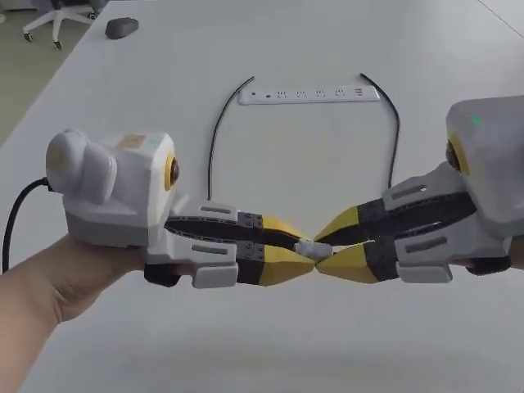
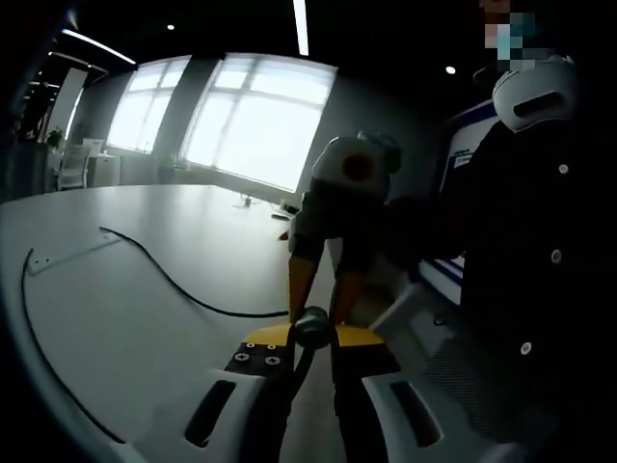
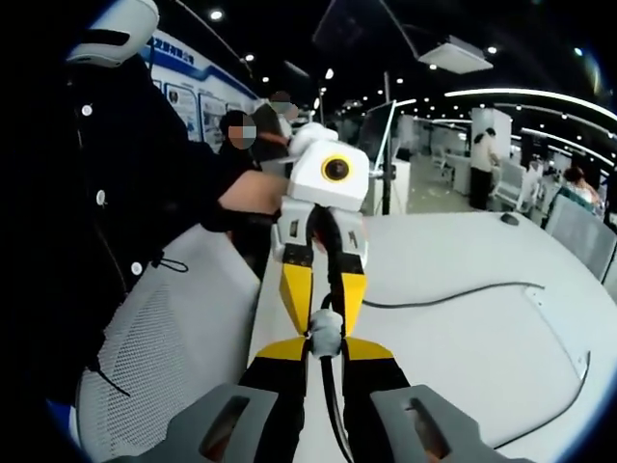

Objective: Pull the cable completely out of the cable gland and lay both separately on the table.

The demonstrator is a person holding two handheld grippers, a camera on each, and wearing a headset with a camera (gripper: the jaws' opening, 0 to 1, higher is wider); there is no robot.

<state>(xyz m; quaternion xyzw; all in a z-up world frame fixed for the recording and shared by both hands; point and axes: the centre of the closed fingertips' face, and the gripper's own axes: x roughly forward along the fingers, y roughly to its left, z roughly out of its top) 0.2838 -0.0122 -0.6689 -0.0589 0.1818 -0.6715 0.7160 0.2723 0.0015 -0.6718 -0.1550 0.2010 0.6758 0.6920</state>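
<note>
Cable gland [image 1: 311,248], small and pale grey, is hanging in the air above the near part of the table [image 1: 278,352], right where the two gripper tips are meeting. Black cable [image 1: 214,139] is still running through it, so the pull-out is not done. By my reading the job is at its start: both grips are on, while drawing the cable out and laying the two pieces apart are left.

Gland's long axis is lying left-right, along the line between the grippers, one end pointing at each. Cable is leaving both ends, passing back between each pair of jaws, then dropping to the table and trailing away to the far side in two arcs.

Left gripper [image 1: 300,249] is coming in from the left, jaws nearly closed and pinching the gland's left end. Right gripper [image 1: 326,247] is coming in from the right, jaws in a narrow V, tips nipping the gland's right end. Whether the pads are also pressing the cable, cannot tell.

Far ends of the cable are lying beside a white power strip [image 1: 309,95]. Dark mouse [image 1: 121,27] is sitting far left.
</note>
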